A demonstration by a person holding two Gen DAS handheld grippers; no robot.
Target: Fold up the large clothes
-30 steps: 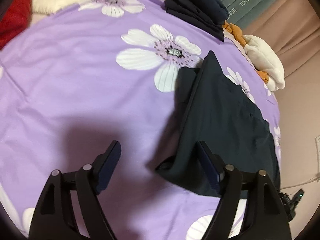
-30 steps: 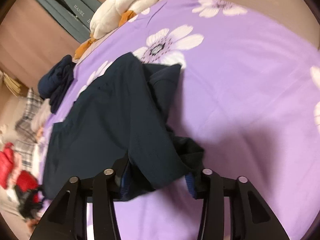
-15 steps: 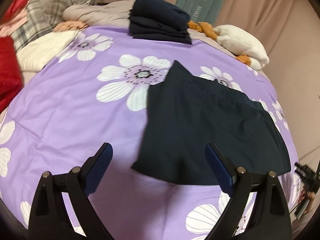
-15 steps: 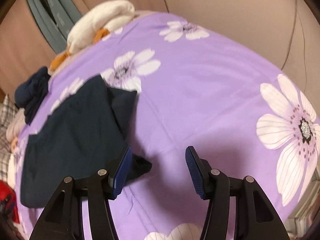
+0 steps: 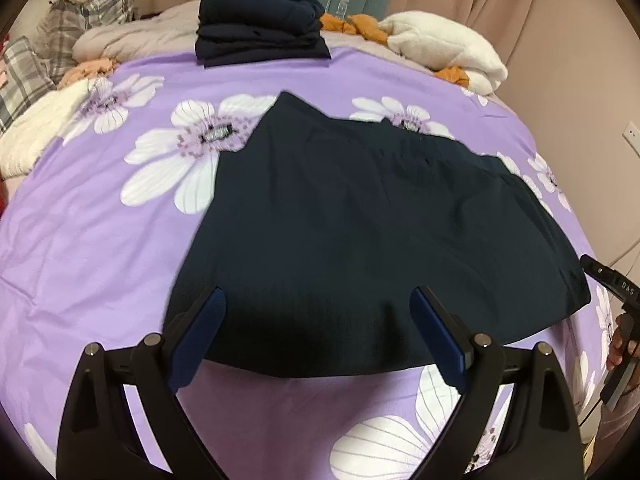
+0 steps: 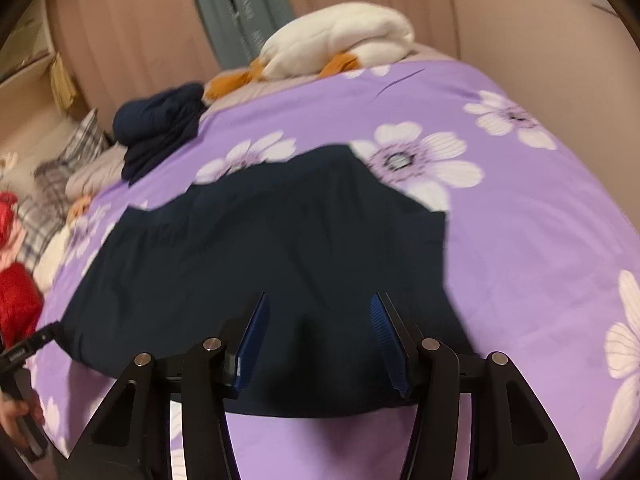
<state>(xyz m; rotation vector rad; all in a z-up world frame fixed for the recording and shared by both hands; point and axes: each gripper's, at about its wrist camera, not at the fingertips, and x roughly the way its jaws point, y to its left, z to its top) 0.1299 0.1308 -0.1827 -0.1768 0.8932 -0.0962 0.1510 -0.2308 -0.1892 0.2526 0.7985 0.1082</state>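
Note:
A dark navy garment lies flat on the purple flowered bedsheet; it also shows in the right wrist view. My left gripper is open and empty, hovering above the garment's near hem. My right gripper is open and empty, also above the near edge of the garment. The right gripper's body shows at the right edge of the left wrist view, and the left gripper's body at the left edge of the right wrist view.
A folded navy stack sits at the far edge of the bed. A white fleece with orange cloth lies at the far right. Plaid, cream and red clothes pile up at the left. Curtains hang behind.
My right gripper let go of the garment's corner and opened. Both grippers drew back toward the near hem. The garment now lies spread flat.

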